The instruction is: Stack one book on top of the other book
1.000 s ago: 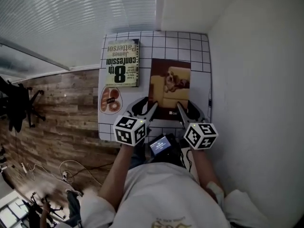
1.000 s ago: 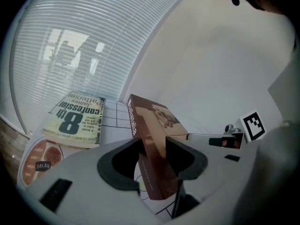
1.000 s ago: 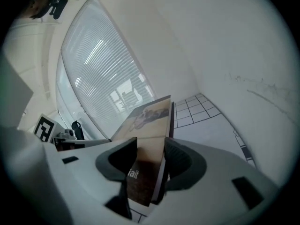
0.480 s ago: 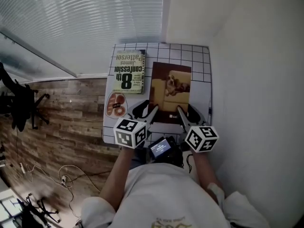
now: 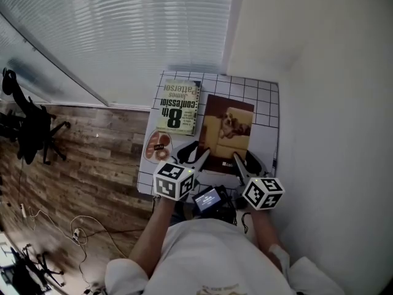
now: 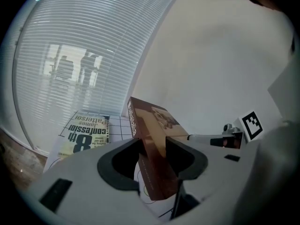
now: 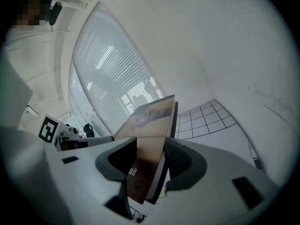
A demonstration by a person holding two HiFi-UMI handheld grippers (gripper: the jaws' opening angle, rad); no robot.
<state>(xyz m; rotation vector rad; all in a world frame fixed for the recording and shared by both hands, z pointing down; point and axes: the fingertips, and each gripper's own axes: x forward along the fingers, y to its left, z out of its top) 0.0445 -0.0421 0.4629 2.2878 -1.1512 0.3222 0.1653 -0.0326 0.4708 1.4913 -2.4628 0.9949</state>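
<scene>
Green book (image 5: 178,107): cover reads "8th confession" in big print and "James Patterson" in smaller print, upside down in the head view. Both are also legible on it in the left gripper view (image 6: 86,134). Brown book (image 7: 146,125): white letters "ait" on the near end of the cover, spine lettering too blurred. Round disc (image 5: 158,146): small dark label, unreadable.

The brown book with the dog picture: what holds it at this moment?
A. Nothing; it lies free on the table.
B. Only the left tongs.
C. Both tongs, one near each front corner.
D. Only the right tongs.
C: the left tongs and the right tongs each clamp the near edge of the brown book, as both gripper views show.
</scene>
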